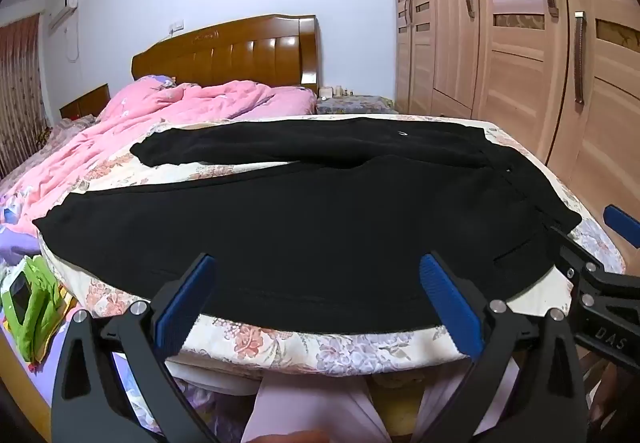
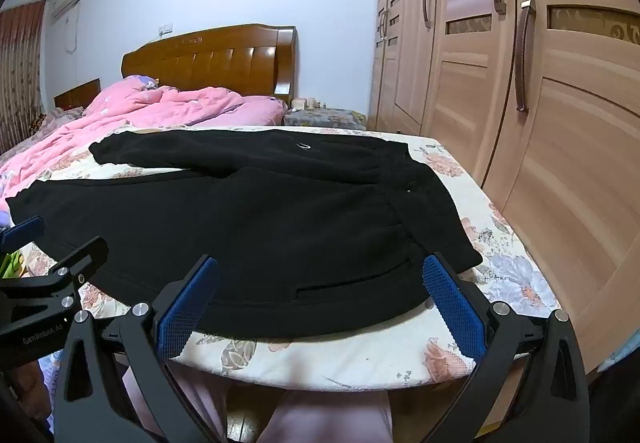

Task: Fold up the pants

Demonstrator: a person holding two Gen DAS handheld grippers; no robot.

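Hovering wide open, left gripper [image 1: 316, 275], right gripper [image 2: 320, 277], empty, above pants [image 1: 300, 219]

White letters "DAS" stand on the black body of the right gripper [image 1: 600, 239]; pale lettering, roughly "Ganfident AI", marks the black left gripper [image 2: 52, 239].

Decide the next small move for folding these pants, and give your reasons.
Probably lower both tools onto the near edge of the pants: left tool and right tool hover open and empty above that edge, and the pants lie spread flat on the bed, legs apart, still unfolded.
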